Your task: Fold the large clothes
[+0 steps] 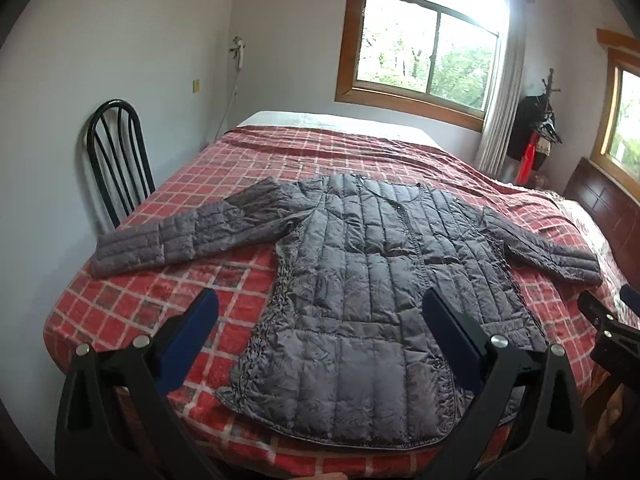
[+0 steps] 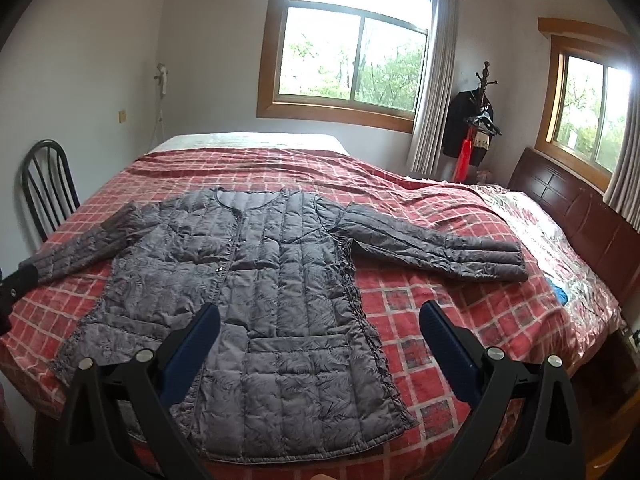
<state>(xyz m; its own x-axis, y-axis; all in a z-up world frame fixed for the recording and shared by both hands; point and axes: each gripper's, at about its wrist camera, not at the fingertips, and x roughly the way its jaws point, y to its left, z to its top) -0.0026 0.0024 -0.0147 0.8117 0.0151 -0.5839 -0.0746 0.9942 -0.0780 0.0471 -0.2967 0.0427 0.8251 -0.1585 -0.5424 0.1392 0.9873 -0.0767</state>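
A grey quilted jacket [image 1: 360, 280] [image 2: 256, 288] lies flat, front up, on the red checked bedspread [image 1: 168, 288] [image 2: 440, 312], collar toward the window and hem at the near edge. Both sleeves spread sideways: the left sleeve [image 1: 168, 236] and the right sleeve [image 2: 432, 244]. My left gripper [image 1: 320, 312] hovers open above the hem, nothing between its blue pads. My right gripper [image 2: 320, 324] is open too, above the jacket's lower right side. The right gripper's tip [image 1: 600, 316] shows at the right edge of the left wrist view; the left gripper's tip [image 2: 16, 284] shows at the left edge of the right wrist view.
A black metal chair [image 1: 116, 152] [image 2: 48, 184] stands against the wall left of the bed. A dark wooden headboard [image 2: 580, 208] is on the right, with a shiny patterned cover [image 2: 552, 248] beside it. A coat rack [image 2: 476, 120] stands in the corner near the window [image 2: 352, 48].
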